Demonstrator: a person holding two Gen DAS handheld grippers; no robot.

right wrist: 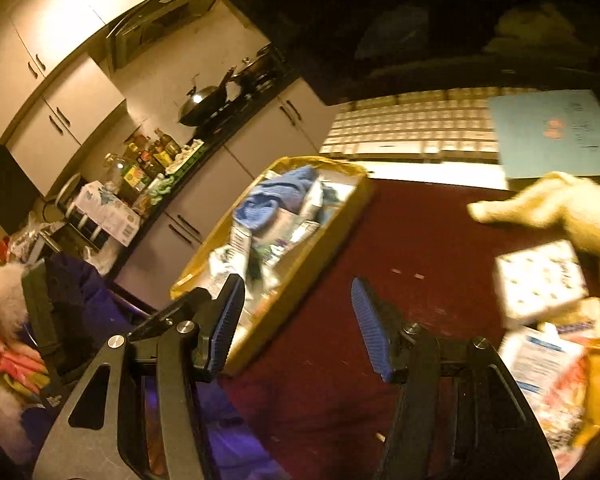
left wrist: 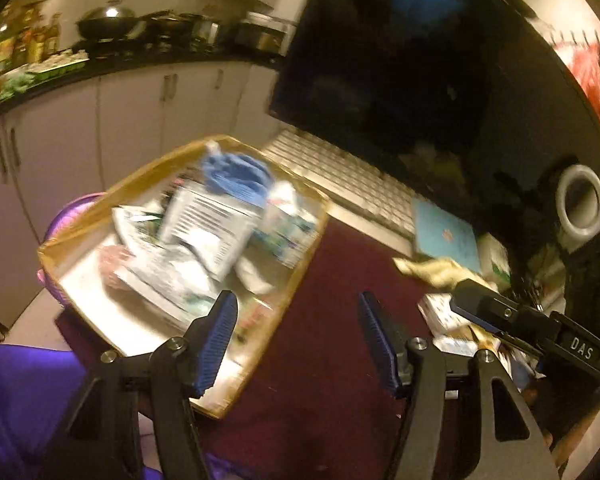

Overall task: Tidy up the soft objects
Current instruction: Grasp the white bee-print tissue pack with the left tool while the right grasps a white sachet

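A yellow-rimmed box [left wrist: 300, 276] sits on the dark red table, holding a blue cloth [left wrist: 236, 178] and several soft packets [left wrist: 204, 228]. It also shows in the right wrist view [right wrist: 352, 196] with the blue cloth [right wrist: 272, 196]. My left gripper [left wrist: 298, 340] is open and empty, its left finger over the box's near corner. My right gripper [right wrist: 298, 328] is open and empty above the table beside the box. A yellow plush toy [right wrist: 568, 204] and a white patterned packet [right wrist: 540, 280] lie at the right; the toy also shows in the left wrist view [left wrist: 436, 270].
A white keyboard [left wrist: 340, 176] and a large dark monitor [left wrist: 420, 60] stand behind the table. A light blue card [right wrist: 552, 136] lies by the keyboard. More packets [right wrist: 548, 364] are piled at the right edge. Kitchen cabinets [left wrist: 120, 120] and a counter run at the back left.
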